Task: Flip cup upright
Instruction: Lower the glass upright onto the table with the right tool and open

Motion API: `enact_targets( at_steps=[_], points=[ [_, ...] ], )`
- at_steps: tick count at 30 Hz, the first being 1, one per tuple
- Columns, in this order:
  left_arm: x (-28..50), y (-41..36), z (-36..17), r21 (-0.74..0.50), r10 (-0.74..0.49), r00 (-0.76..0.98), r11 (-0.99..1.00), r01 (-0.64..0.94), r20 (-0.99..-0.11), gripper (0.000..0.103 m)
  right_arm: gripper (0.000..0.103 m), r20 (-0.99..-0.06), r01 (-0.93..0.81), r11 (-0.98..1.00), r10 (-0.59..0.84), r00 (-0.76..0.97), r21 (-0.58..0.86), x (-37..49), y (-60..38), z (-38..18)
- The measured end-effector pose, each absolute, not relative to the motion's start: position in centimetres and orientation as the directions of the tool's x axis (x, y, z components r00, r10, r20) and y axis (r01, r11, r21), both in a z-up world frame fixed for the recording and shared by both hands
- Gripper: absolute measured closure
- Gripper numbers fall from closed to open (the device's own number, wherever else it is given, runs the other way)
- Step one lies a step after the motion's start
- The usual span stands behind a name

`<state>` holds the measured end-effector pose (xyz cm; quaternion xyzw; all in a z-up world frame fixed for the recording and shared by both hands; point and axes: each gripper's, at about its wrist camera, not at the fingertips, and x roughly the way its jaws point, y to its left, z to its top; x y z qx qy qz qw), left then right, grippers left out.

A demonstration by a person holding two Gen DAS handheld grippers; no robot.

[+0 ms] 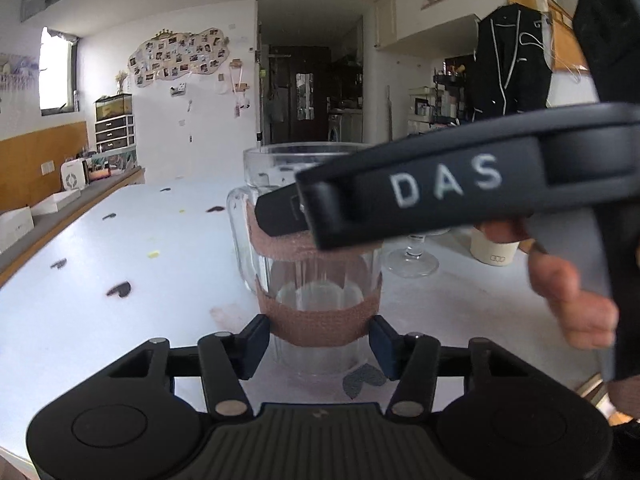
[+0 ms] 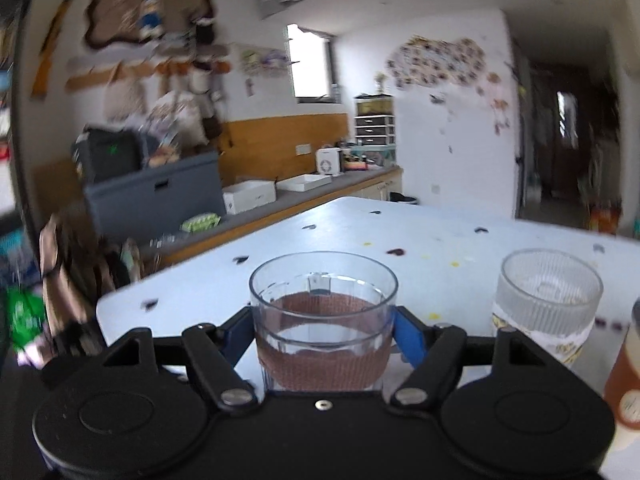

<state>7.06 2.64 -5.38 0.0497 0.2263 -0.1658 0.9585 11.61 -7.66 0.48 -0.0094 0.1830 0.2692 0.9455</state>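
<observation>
A clear glass mug (image 1: 316, 268) with two brown fabric bands stands upright on the white table (image 1: 140, 280), mouth up. My left gripper (image 1: 318, 342) has its blue pads against the lower band on both sides. My right gripper (image 2: 324, 338) is shut on the mug (image 2: 323, 320) at its upper band. In the left wrist view the right gripper's finger (image 1: 400, 200) crosses in front of the mug's upper part from the right, held by a hand (image 1: 568, 292).
A stemmed glass (image 1: 412, 258) and a cream cup (image 1: 494, 246) stand behind the mug to the right. A ribbed glass (image 2: 548, 304) and an orange bottle (image 2: 626, 368) stand at the right. Dark heart stickers dot the table. A counter with boxes runs along the left.
</observation>
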Motion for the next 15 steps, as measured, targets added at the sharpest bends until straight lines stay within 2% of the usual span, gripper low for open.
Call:
enact_targets(
  at_steps=[4,15],
  points=[
    [8.1,2.9,-6.0,0.017,-0.306,0.846,0.937,0.348,-0.437,0.048,0.028,-0.361,-0.517,0.856,0.476,0.802,-0.019,11.0,-6.9,0.6],
    [13.5,3.4,-6.1,-0.024,-0.302,0.849,0.946,0.324,-0.434,0.049,0.028,-0.396,-0.468,0.883,0.419,0.817,-0.033,15.6,-5.9,1.3]
  ],
)
